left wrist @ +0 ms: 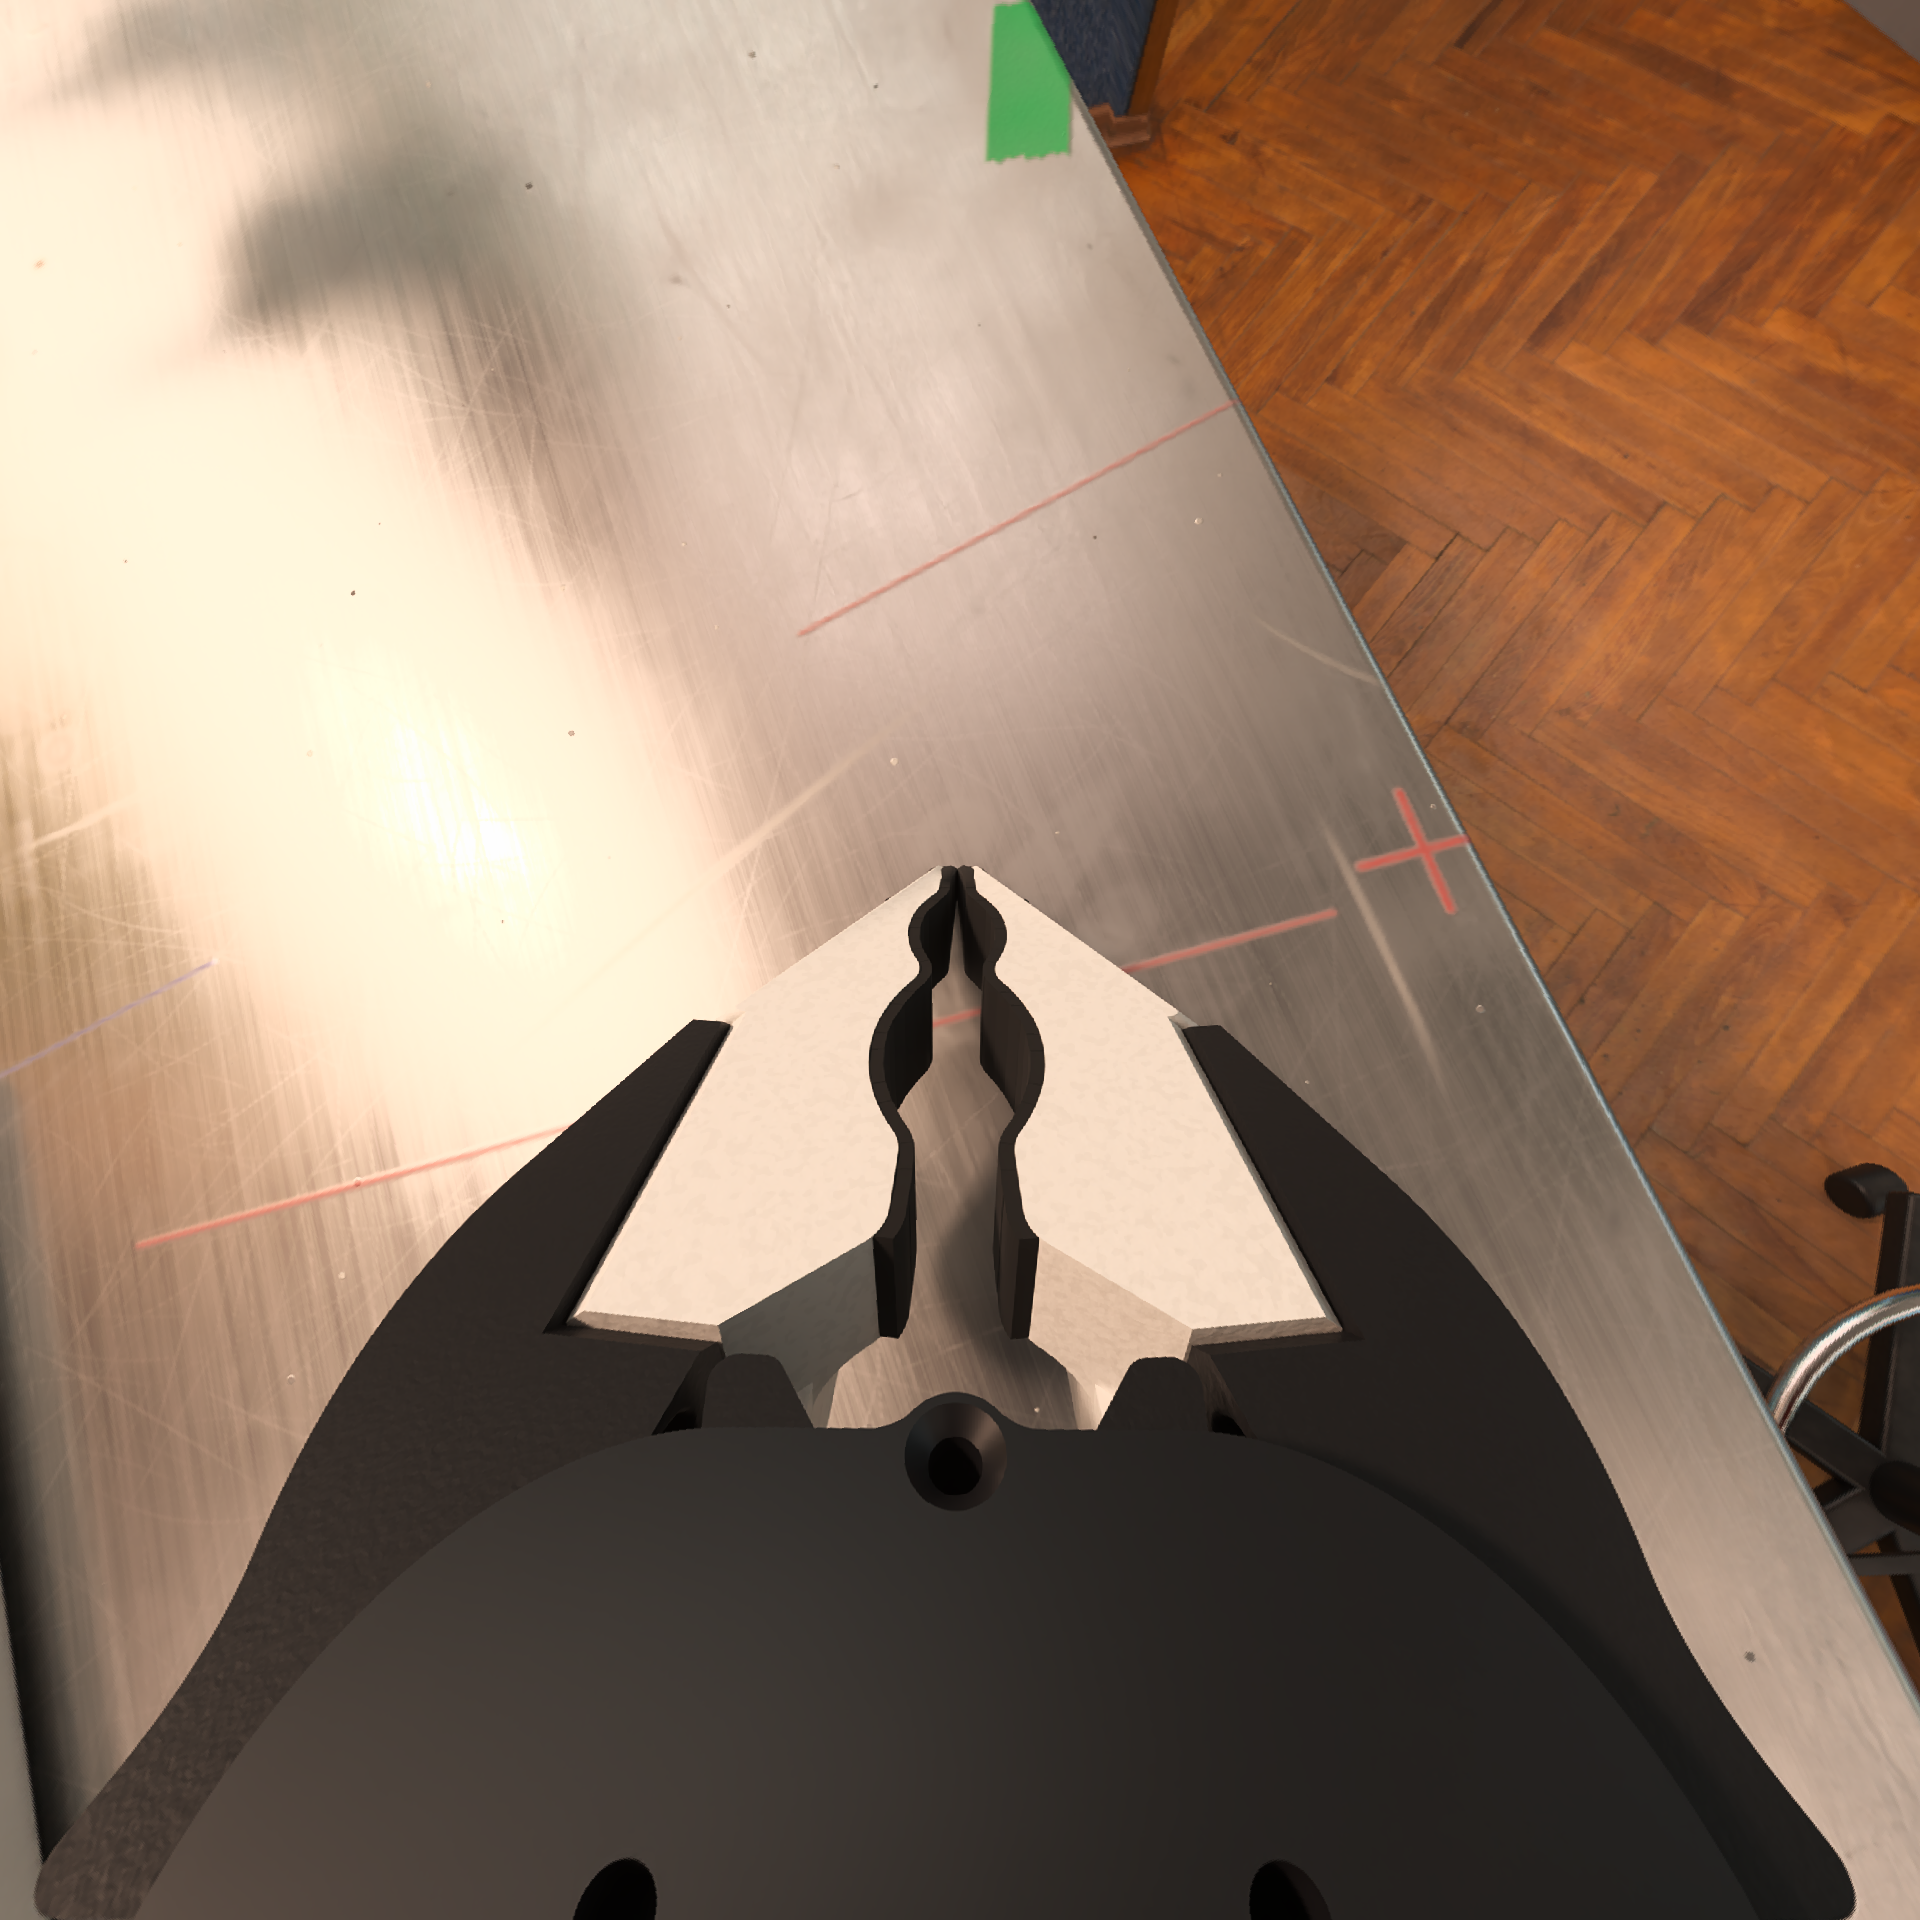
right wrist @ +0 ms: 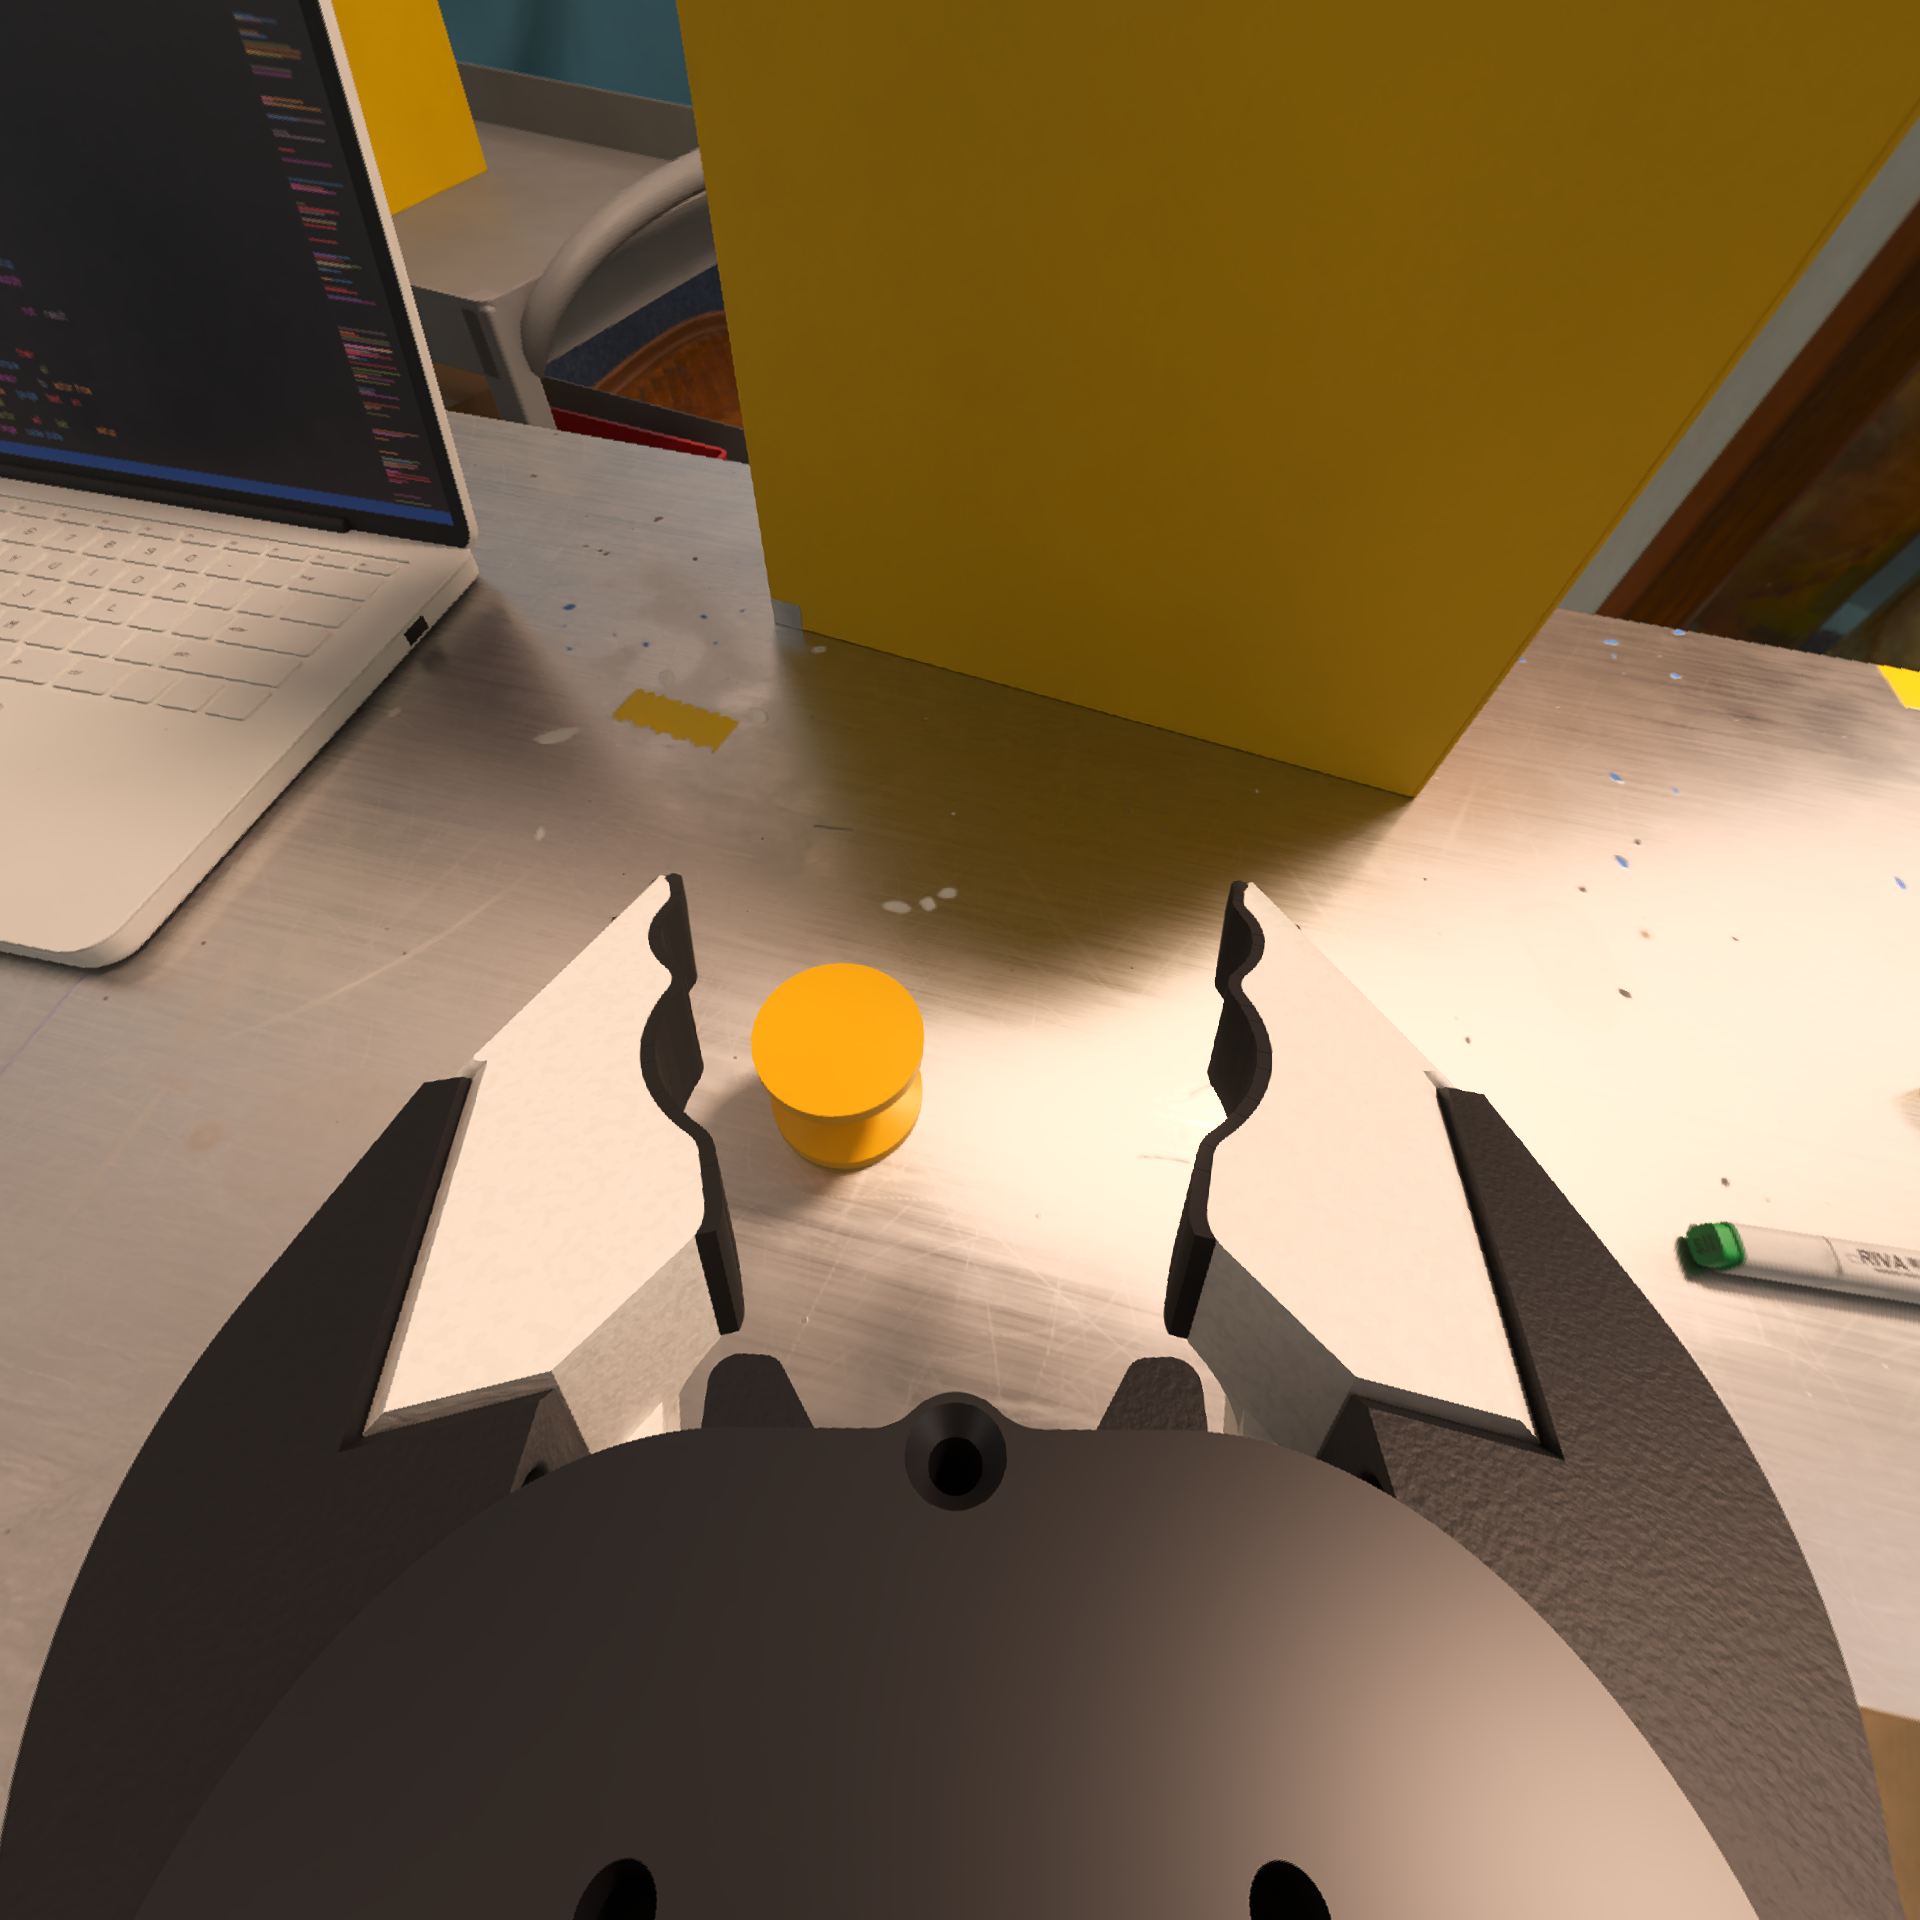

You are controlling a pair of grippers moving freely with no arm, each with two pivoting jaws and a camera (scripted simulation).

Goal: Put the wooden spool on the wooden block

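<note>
**A:** Start close in. What do you have at your right claw (right wrist: 956, 1101)?

**B:** Its jaws are spread wide with nothing in them. The spool (right wrist: 837, 1062) stands upright on the metal table (right wrist: 987, 1278), down between the two fingers (right wrist: 582, 1132) and much nearer the left-hand one, touching neither.

**A:** How will it handle?

**B:** By the look of it, small, light and rigid, painted a smooth orange-yellow. You won't crush it, but the round, glossy caps could slip. Take it at the narrow waist between the two wider ends, so the caps stop it sliding up or down. Centre the claw first, or the nearer finger may tip it over.

**A:** And your left claw (left wrist: 958, 883)?

**B:** Pressed together at the tips, pinching nothing, hanging over bare table near the edge.

**A:** Now count, working outward.

**B:** One spool. One green-capped marker (right wrist: 1803, 1262) off to your right. One scrap of yellow tape (right wrist: 675, 719) beyond the spool. One open laptop (right wrist: 197, 665) at far left. One tall yellow box (right wrist: 1247, 364) at the back. In the left view, one strip of green tape (left wrist: 1027, 88) at the far edge.

**A:** The block?

**B:** None that you can see in either view.
</note>
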